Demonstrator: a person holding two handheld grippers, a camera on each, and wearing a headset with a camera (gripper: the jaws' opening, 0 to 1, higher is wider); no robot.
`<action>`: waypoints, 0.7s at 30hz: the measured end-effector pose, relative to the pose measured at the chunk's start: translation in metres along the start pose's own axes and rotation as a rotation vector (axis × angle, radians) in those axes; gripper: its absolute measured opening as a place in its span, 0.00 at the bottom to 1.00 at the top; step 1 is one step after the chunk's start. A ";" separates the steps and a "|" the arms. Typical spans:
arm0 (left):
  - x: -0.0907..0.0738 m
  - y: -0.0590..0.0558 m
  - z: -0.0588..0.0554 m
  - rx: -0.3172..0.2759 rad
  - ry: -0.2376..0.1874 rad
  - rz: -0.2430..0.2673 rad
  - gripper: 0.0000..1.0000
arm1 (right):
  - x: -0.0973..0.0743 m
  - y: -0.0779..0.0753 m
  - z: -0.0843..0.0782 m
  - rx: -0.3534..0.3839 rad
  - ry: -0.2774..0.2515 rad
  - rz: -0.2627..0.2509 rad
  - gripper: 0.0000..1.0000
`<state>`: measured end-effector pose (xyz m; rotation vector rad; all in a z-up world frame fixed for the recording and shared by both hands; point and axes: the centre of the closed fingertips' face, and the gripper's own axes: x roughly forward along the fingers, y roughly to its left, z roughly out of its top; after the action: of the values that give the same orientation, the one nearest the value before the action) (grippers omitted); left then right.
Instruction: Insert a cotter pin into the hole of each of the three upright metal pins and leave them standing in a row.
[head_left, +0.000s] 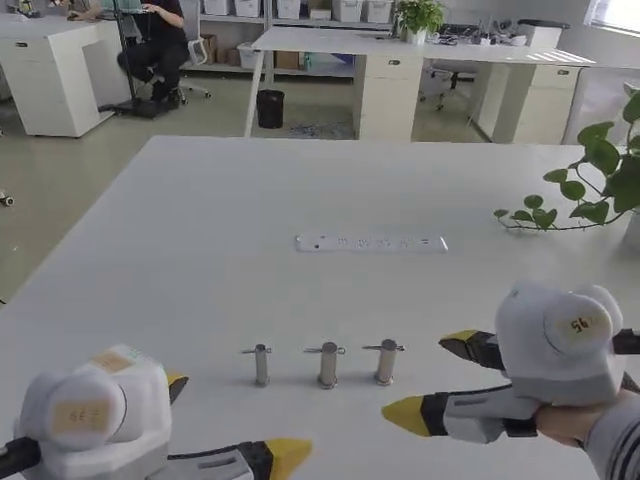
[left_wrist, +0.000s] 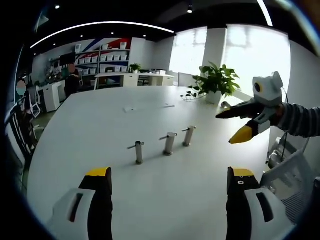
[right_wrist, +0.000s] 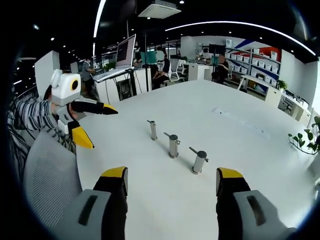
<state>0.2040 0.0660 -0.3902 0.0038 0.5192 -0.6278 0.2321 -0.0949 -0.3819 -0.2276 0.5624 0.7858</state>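
Three metal pins stand upright in a row on the white table (head_left: 200, 230), close to its near edge and running along it. In the head view they are the left pin (head_left: 261, 366), the middle pin (head_left: 328, 366) and the right pin (head_left: 386, 362), spaced evenly and not touching. Each has a cotter pin (head_left: 325, 350) lying crosswise through its top, with one end sticking out to the side. The left hand-held gripper (head_left: 230, 418) hovers above the near left corner of the table, its yellow-tipped jaws spread wide and empty. In the left gripper view the row sits between and beyond those jaws. The right hand-held gripper (head_left: 430, 377) hovers just beside the right pin, toward the table's right edge. Its jaws are also wide apart, hold nothing and touch no pin. A striped sleeve (head_left: 612, 445) shows behind it. Toward the middle of the table, well apart from the row, lies a flat white power strip (head_left: 371, 243). A leafy plant (head_left: 600, 180) reaches in over the far right edge.
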 end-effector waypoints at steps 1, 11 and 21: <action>-0.001 -0.001 0.000 -0.004 -0.004 0.002 0.95 | -0.002 0.001 -0.001 0.011 -0.012 -0.016 0.70; -0.009 -0.001 -0.001 -0.005 -0.016 0.025 0.93 | -0.012 0.013 -0.016 0.059 -0.030 -0.098 0.70; -0.017 -0.003 -0.006 -0.011 -0.019 0.050 0.91 | -0.019 0.019 -0.017 0.183 -0.097 -0.145 0.70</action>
<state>0.1882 0.0742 -0.3878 -0.0001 0.5029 -0.5758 0.2008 -0.1002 -0.3855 -0.0602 0.5169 0.5975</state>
